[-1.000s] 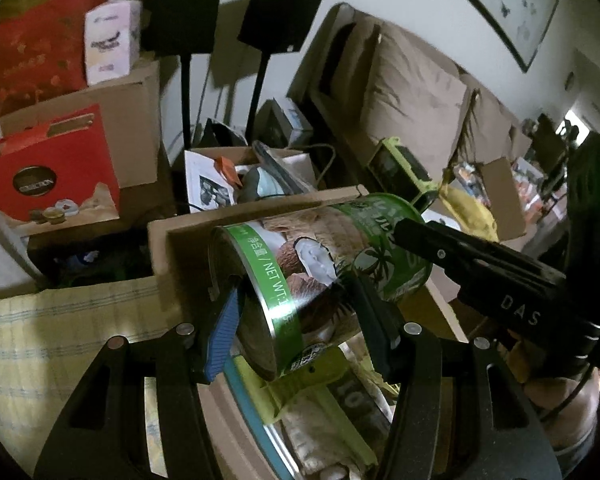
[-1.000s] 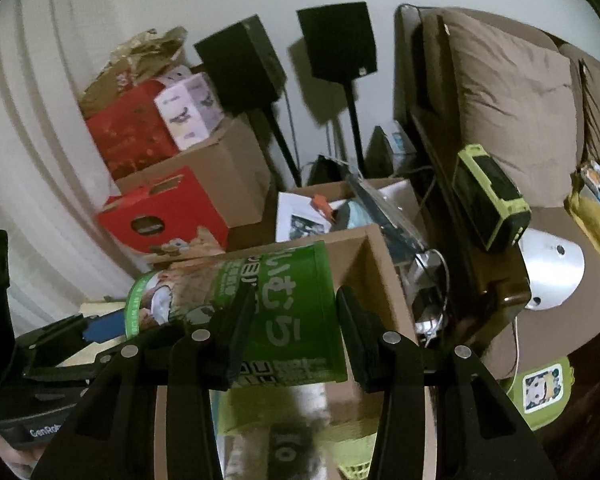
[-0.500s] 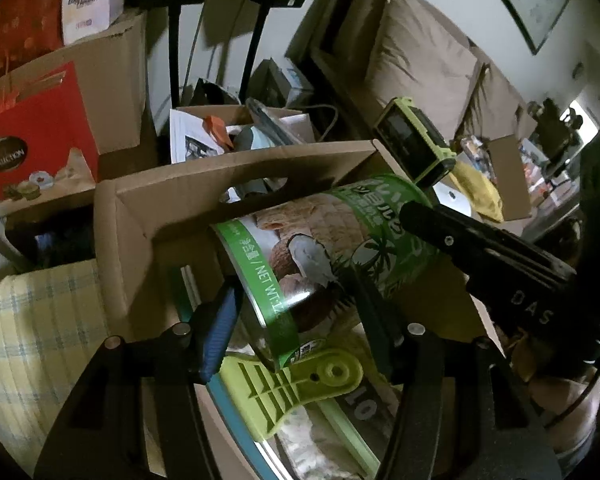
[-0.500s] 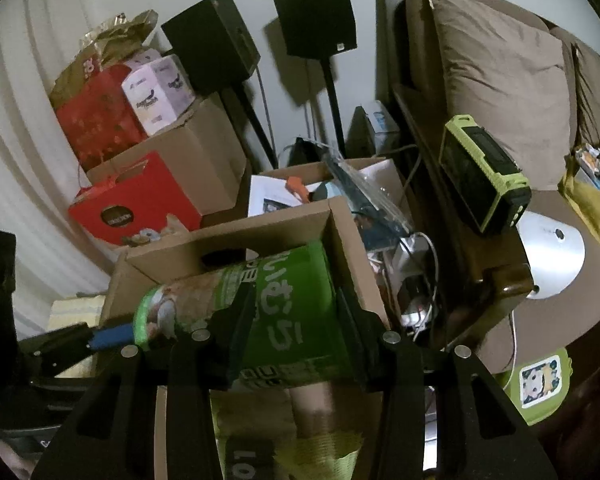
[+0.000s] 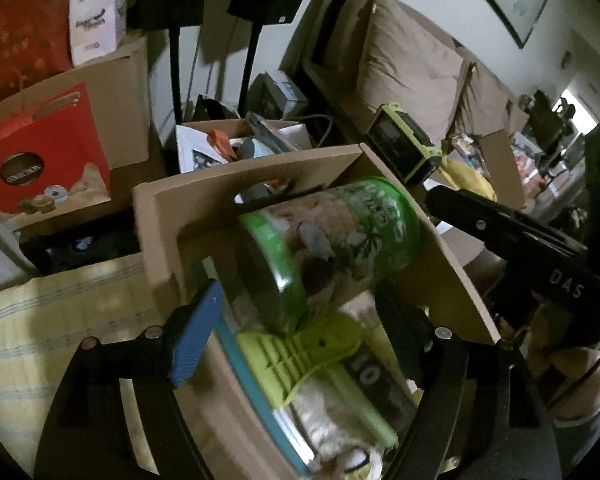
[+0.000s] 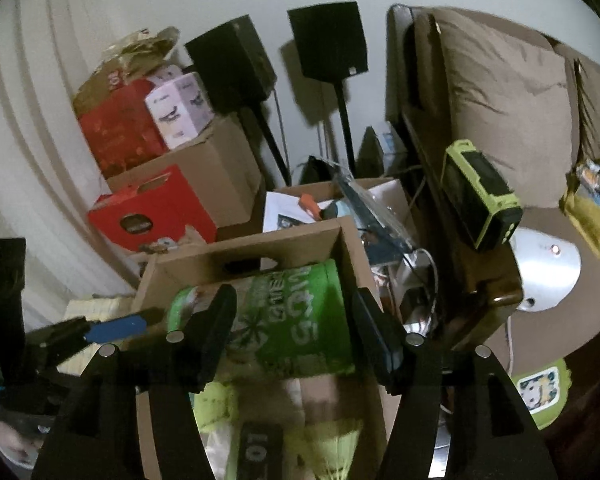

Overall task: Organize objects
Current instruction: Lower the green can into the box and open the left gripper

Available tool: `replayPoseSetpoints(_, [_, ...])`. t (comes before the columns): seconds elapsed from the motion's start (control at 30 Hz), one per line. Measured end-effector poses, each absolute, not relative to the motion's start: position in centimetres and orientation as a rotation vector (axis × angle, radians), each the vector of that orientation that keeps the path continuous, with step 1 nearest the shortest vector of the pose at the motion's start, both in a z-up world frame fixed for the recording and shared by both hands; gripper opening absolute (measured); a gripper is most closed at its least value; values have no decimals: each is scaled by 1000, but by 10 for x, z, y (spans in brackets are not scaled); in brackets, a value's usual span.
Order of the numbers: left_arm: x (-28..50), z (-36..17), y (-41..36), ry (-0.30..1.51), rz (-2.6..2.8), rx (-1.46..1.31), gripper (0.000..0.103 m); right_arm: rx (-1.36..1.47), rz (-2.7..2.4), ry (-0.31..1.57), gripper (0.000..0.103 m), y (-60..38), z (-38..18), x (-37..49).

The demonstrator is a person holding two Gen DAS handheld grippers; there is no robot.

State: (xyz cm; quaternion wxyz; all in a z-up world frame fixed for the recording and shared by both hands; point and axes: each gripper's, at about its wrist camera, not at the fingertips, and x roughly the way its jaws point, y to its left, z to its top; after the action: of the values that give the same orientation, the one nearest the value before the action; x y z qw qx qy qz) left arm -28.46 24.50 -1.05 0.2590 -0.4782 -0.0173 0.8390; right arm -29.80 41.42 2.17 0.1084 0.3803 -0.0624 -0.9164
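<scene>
A green coconut tin [image 5: 332, 240] lies on its side inside an open cardboard box [image 5: 260, 172], near the box's far wall. The tin also shows in the right wrist view [image 6: 296, 320]. My left gripper [image 5: 296, 332] is open; its blue pad and black finger stand apart from the tin's lid end. My right gripper [image 6: 296, 328] is open, its fingers spread on either side of the tin's other end. A lime green clip [image 5: 300, 356] and packets lie under the tin in the box.
A red gift box [image 5: 40, 160] and larger cartons [image 5: 112, 80] stand at left. A second box of papers [image 5: 240, 136] sits behind. Two speakers on stands [image 6: 328, 40], a sofa with cushions [image 6: 500, 92] and a green-edged radio [image 6: 480, 196] are at right.
Both grippers carried the tin down into the cardboard box. Both have since opened and let go of it; the tin has rolled and lies in the box.
</scene>
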Motion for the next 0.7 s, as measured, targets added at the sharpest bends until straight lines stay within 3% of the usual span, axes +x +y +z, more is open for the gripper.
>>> replayPoseSetpoints(0.1, [-270,-5,231,-40,2292,-1285,77,1093,-2712,-138,63,408,25,-281])
replayPoseSetpoints(0.37, [-231,5,190,7,2405,-1260,77,1066,-2783,-54,81,391,22,-234])
replayPoseSetpoints(0.7, [-186,9,153,-13,2444,-1251,78,1052,-2779,-42,85,375,15,-191])
